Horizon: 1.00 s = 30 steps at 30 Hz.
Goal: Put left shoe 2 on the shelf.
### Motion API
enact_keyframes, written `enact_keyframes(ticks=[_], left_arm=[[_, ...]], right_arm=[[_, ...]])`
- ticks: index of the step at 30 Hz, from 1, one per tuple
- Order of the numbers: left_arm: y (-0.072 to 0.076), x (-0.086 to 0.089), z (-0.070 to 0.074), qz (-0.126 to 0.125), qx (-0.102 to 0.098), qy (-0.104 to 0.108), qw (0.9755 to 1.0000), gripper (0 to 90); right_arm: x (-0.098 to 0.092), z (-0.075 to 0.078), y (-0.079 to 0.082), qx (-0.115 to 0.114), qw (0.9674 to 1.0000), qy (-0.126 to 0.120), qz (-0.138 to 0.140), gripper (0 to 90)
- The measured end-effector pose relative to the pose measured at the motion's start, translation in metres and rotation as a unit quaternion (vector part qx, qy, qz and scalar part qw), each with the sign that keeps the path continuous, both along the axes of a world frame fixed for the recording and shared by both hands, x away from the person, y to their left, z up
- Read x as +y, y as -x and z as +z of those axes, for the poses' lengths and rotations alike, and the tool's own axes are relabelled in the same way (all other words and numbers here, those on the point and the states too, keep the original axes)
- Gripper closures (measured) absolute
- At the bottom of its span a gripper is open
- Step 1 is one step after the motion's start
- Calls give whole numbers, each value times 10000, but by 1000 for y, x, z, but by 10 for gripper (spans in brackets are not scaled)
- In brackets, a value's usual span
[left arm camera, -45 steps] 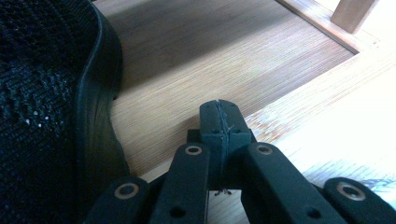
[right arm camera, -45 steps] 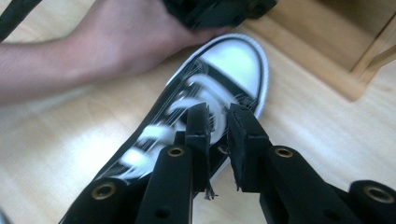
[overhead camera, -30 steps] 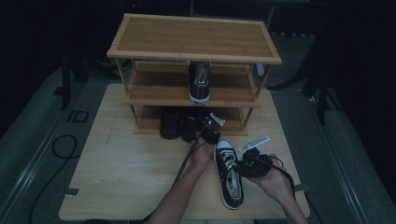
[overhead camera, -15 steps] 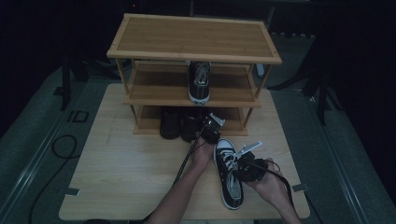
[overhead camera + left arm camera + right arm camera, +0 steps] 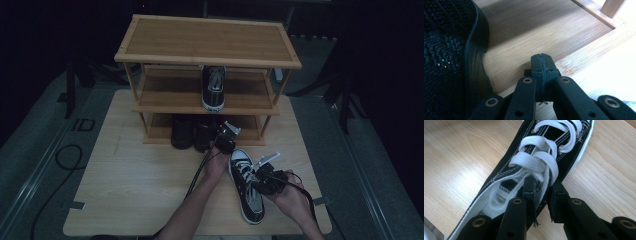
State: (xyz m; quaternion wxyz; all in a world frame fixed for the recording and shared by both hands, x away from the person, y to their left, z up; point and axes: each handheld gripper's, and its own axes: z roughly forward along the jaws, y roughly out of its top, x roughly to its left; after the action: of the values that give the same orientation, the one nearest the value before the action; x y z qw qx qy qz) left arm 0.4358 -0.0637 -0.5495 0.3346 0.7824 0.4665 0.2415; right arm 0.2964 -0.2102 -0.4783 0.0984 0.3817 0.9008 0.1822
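A black-and-white lace-up sneaker [image 5: 247, 187] lies on the table with its toe toward the rack. My right gripper [image 5: 263, 175] is at the sneaker's right side. In the right gripper view its jaws [image 5: 542, 187] are shut on the sneaker's [image 5: 541, 162] side wall by the lower laces, one jaw inside the opening and one outside. My left gripper [image 5: 227, 135] rests at the front of the rack's bottom shelf [image 5: 529, 32]. Its jaws [image 5: 541, 63] are shut with nothing in them, beside a black shoe [image 5: 449, 50].
A three-tier bamboo shoe rack [image 5: 210, 37] stands at the table's back. A matching sneaker [image 5: 213, 87] sits on its middle shelf. Two black shoes [image 5: 182, 131] stand on the bottom shelf. Cables trail from the grippers over the table's [image 5: 125, 190] front.
The right hand and gripper shifted slightly along the sneaker's side. The left gripper and the sneaker have stayed in place.
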Motion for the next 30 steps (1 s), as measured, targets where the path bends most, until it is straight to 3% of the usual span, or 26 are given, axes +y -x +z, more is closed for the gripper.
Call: enact_keyframes(ticks=[17, 23, 28, 30], left_arm=[[0, 0, 0, -13, 3, -14, 10000, 900], [0, 0, 0, -8, -4, -17, 10000, 900], [0, 0, 0, 3, -7, -22, 10000, 900], [0, 0, 0, 8, -7, -27, 10000, 900]], right_arm=[[-34, 7, -7, -108, 9991, -29, -407, 858], [-44, 12, -6, -120, 9991, -91, -396, 821], [-51, 26, -2, -239, 9988, -249, -347, 822], [-51, 29, -1, -237, 9990, -193, -328, 824]])
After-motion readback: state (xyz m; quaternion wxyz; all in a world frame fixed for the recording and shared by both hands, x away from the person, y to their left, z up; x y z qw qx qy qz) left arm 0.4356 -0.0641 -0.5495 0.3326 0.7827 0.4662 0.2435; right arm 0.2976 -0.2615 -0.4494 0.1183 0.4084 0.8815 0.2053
